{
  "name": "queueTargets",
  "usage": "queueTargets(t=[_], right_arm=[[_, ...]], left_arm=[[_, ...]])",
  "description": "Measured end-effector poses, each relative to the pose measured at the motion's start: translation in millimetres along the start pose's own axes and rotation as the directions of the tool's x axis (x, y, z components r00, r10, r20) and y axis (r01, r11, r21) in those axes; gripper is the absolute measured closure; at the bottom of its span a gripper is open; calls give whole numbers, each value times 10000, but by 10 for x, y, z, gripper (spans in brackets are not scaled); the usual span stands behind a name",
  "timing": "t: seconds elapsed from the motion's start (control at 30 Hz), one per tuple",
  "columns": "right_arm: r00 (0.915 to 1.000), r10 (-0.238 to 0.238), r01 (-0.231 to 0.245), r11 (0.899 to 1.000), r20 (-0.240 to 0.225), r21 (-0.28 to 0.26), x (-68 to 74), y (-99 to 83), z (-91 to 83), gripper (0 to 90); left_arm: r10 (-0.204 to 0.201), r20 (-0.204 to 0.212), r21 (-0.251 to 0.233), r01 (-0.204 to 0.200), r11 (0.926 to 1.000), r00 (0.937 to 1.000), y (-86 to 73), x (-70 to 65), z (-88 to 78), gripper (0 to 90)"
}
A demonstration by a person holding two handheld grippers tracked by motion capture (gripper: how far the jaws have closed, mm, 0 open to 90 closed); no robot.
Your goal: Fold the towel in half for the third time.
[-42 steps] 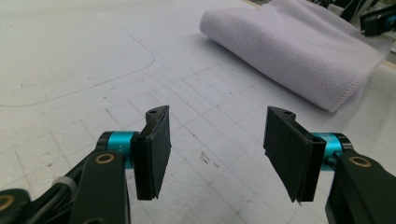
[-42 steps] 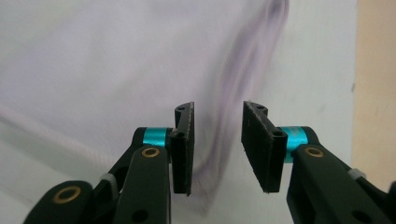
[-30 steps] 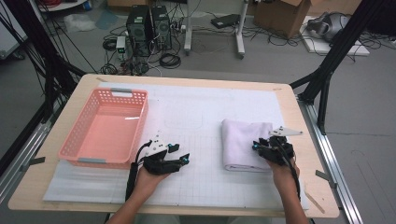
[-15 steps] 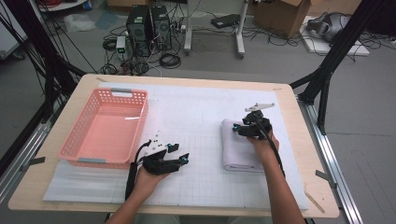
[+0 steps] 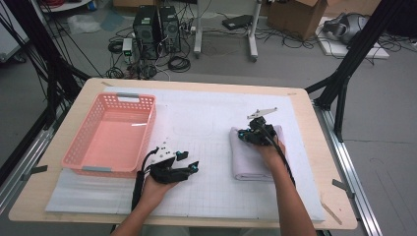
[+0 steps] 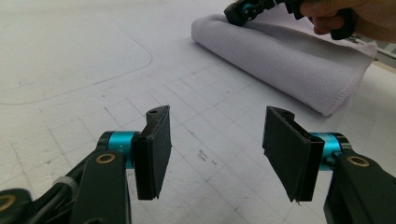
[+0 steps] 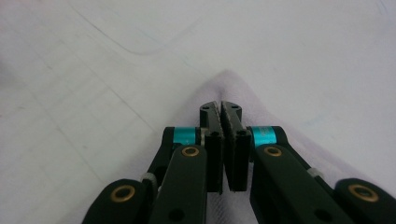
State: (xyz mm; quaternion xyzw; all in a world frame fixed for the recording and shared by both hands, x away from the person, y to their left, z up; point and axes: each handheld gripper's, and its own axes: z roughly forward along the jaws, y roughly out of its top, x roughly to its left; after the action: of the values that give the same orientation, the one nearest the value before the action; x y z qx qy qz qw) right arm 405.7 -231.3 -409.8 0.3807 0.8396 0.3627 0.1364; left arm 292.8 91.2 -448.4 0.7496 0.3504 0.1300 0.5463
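A folded pale lilac towel point(image 5: 251, 160) lies on the white grid mat, right of the middle. My right gripper point(image 5: 243, 134) sits at its far left corner, jaws just closed tight with the edge of the cloth pinched at their tips. In the right gripper view, the towel point(image 7: 285, 126) spreads under the gripper point(image 7: 222, 110), whose pads are pressed together. My left gripper point(image 5: 193, 167) rests low over bare mat near the front, open and holding nothing. From the left gripper view, its jaws point(image 6: 215, 140) stand wide apart, with the towel point(image 6: 289, 58) and the right gripper point(image 6: 236, 11) beyond.
A pink plastic basket point(image 5: 153, 120) with nothing in it stands on the left of the mat. The white mat point(image 5: 206, 113) covers most of the wooden table point(image 5: 314, 128). Black frame legs rise at both sides, and cables and computers lie on the floor behind.
The right hand has travelled from the towel's near right end to its far left corner, and its jaws have shut there. The left hand has stayed put.
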Motion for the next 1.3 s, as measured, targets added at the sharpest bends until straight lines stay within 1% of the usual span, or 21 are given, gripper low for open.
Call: queueTargets(t=[0.1,0.2,0.23,0.27,0.37,0.47,0.5,0.53,0.57,0.7,0.77,0.83,0.87,0.9,0.97,1.07,1.1,1.17,1.2,1.23,1.3], right_arm=[[9988,-199,185,9993,-442,-312,83,53,33,882],[9986,-185,163,9989,-500,-444,108,64,89,866],[9995,127,-143,9983,-292,-562,99,59,120,686],[9996,274,-271,9980,47,-579,88,58,105,601],[9949,622,-526,9916,790,-1186,-9,52,-113,576],[9773,1014,-700,9833,1861,-1682,-158,-9,-407,661],[9773,1014,-700,9833,1861,-1682,-158,-9,-407,661],[9698,1115,-749,9826,2168,-1702,-214,-51,-477,692],[9584,1143,-826,9882,2615,-1292,-302,-152,-538,711],[9507,1385,-1299,9903,2775,-494,-435,-352,-475,744],[9384,1298,-1354,9908,3202,-48,-467,-417,-423,750],[9249,1290,-1553,9868,3578,455,-532,-502,-381,749],[9202,1465,-1676,9855,3631,272,-564,-551,-394,747],[9166,1869,-1979,9802,3533,-51,-599,-586,-418,748],[9108,2099,-2130,9766,3555,-310,-624,-611,-483,760],[9108,2573,-2257,9651,3227,-1325,-603,-625,-675,739],[9119,2594,-2195,9630,3181,-1562,-584,-634,-745,729],[9172,2623,-2156,9597,2999,-1802,-540,-670,-871,697],[9172,2623,-2156,9597,2999,-1802,-540,-670,-871,697],[9214,2531,-2051,9613,2950,-1841,-465,-737,-965,688],[9261,2486,-2058,9633,2837,-1723,-366,-849,-1022,686]], left_arm=[[-15,-34,13,15,10000,10000,0,10,-2,421],[-12,-48,14,13,10000,10000,1,10,1,421],[-19,-58,-9,19,10000,10000,1,11,2,422],[-44,-68,-33,44,10000,10000,2,10,4,421],[-49,-67,-61,49,10000,10000,2,7,5,421],[-23,-79,-73,22,10000,10000,4,12,1,421],[-23,-79,-73,22,10000,10000,4,12,1,421],[-36,-92,-86,36,10000,10000,4,10,1,421],[-44,-83,-120,43,9999,10000,4,0,4,421],[-3,-88,-188,1,9998,10000,10,-10,11,420],[16,-90,-166,-18,9999,10000,8,-8,21,419],[37,-68,-130,-38,9999,10000,8,-11,19,419],[19,-54,-150,-20,9999,10000,9,-13,17,419],[40,-50,-129,-40,9999,10000,9,-12,13,419],[47,-54,-136,-47,9999,10000,8,-11,13,419],[39,-68,-173,-40,9998,10000,10,-11,9,418],[22,-65,-184,-24,9998,10000,11,-13,10,418],[12,-51,-194,-13,9998,10000,13,-19,12,419],[12,-51,-194,-13,9998,10000,13,-19,12,418],[26,-42,-209,-26,9998,10000,15,-25,13,418],[29,-29,-238,-30,9997,10000,20,-28,13,418]])
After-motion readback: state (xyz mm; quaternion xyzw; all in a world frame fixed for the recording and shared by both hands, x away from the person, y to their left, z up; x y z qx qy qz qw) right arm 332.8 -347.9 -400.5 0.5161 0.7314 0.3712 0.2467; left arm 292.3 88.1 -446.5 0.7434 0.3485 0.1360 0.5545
